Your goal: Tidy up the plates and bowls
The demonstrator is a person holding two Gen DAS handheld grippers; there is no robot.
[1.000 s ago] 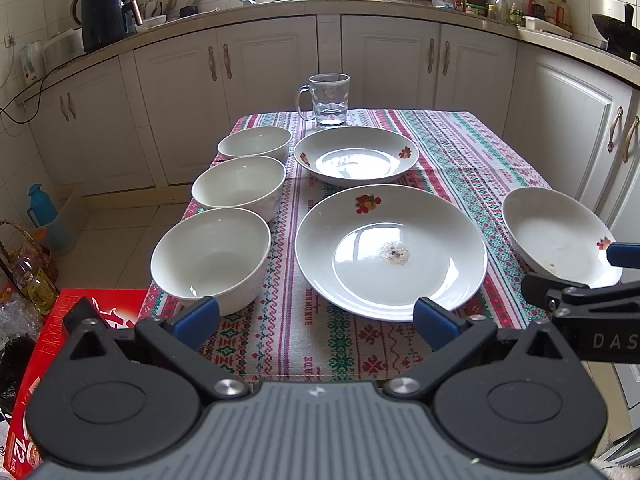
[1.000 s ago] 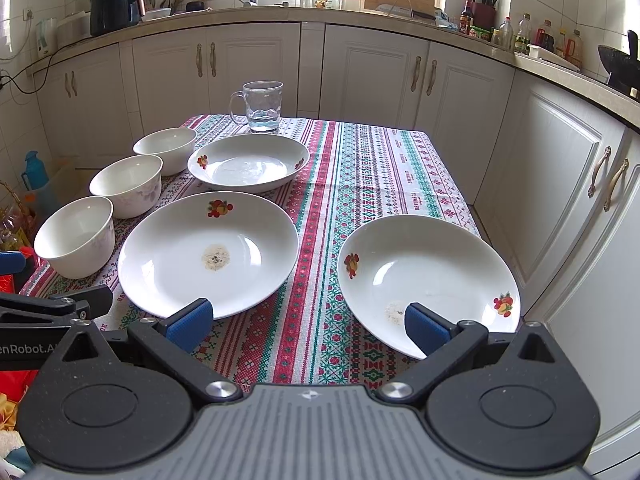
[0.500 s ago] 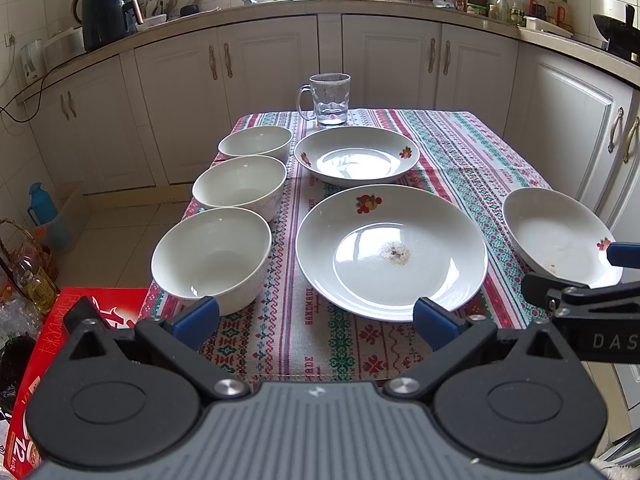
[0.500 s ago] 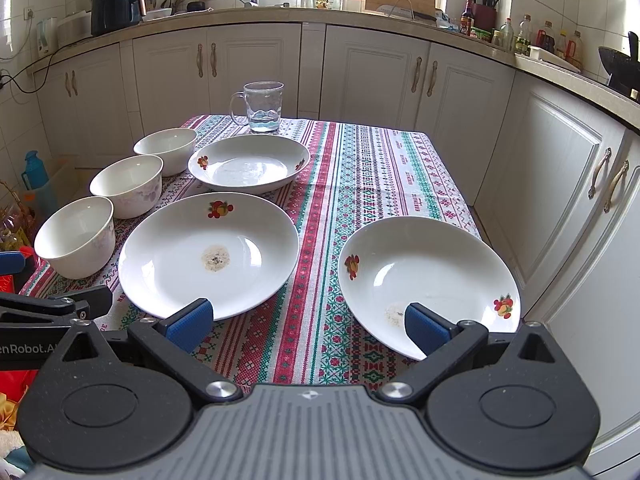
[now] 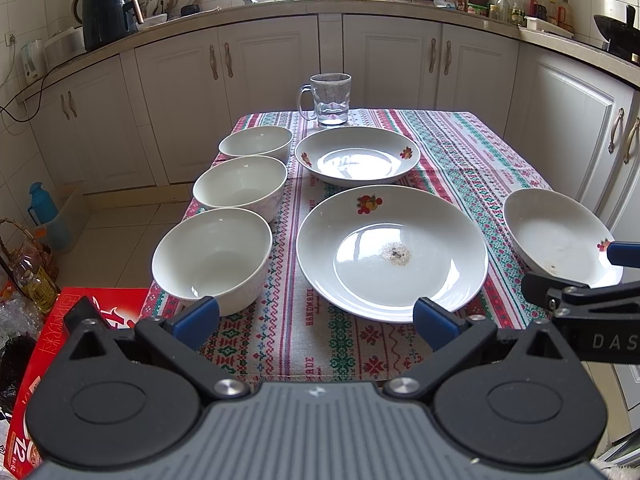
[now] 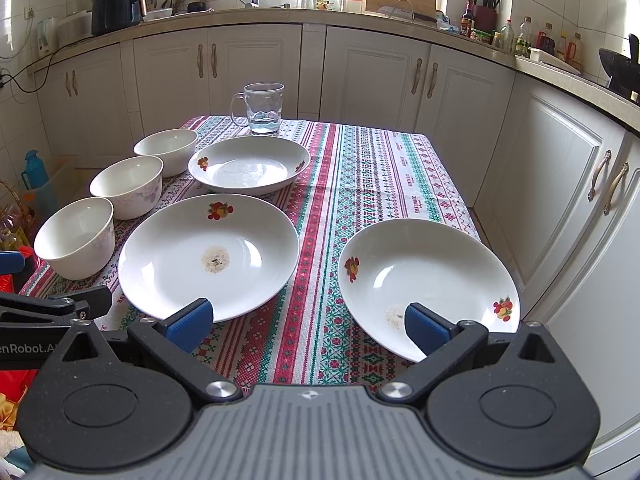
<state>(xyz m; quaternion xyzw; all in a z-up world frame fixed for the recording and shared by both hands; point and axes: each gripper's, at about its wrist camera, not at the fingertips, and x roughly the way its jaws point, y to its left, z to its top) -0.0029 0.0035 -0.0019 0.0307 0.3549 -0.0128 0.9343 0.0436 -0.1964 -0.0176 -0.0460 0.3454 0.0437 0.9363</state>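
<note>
We hold our left black two-finger gripper with blue pads [image 5: 316, 322] level and pointing forward, its jaws spread wide with nothing between them. Our right black two-finger gripper with blue pads [image 6: 307, 326] sits just beside it, likewise level, jaws wide apart and empty.

Home kitchen (cabinets [image 5: 276, 92], kettle [image 5: 105, 16])

Black left gripper [image 5: 316, 320]; blue fingertips [image 5: 196, 318]; silver screws
</note>
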